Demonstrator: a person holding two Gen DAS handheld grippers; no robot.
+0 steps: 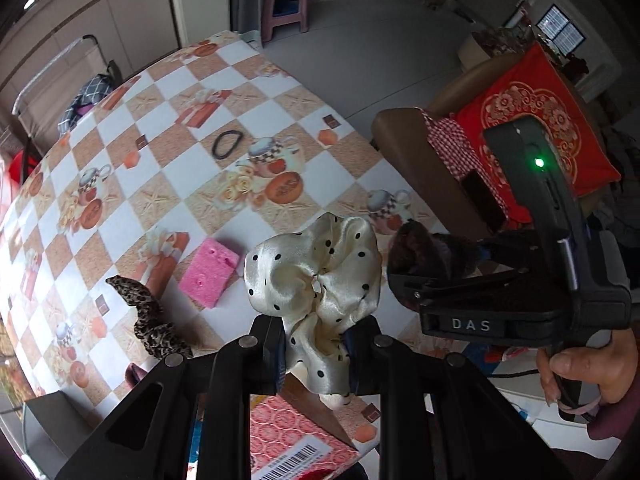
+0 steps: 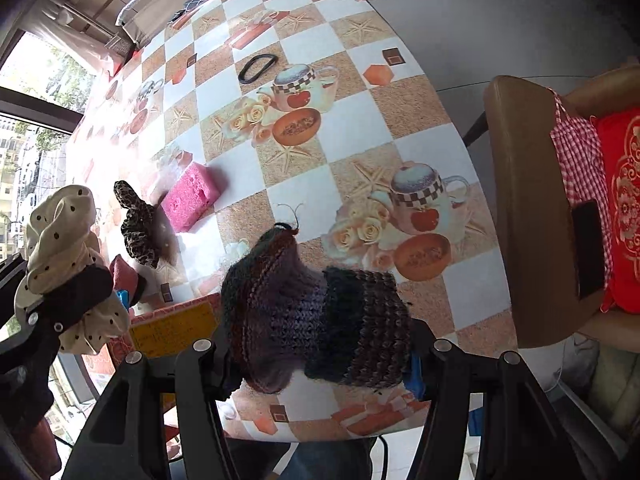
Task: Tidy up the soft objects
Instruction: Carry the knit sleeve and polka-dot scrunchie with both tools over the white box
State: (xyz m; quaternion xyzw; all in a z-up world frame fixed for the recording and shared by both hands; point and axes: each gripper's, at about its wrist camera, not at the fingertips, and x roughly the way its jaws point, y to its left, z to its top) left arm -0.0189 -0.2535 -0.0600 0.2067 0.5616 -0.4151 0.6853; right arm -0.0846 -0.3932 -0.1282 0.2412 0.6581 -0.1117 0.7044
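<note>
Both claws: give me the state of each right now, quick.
Left claw: closed on the cream polka-dot scrunchie, lifted off the table.
Right claw: closed on the dark knitted piece, held above the table edge.

Open tablecloth (image 2: 360,116) around black hair tie (image 2: 258,67); pink sponge (image 2: 192,196) and leopard scrunchie (image 2: 138,224) crowding near-left edge

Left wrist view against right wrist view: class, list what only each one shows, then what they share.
Only the left wrist view shows the person's hand gripping the right gripper's handle, and a pink plastic stool in full.

Only the right wrist view shows the window and the dark knitted wool piece's ribbing between the right gripper's fingers.

Both show the cream polka-dot satin scrunchie, pink sponge, leopard-print scrunchie and black hair tie.
</note>
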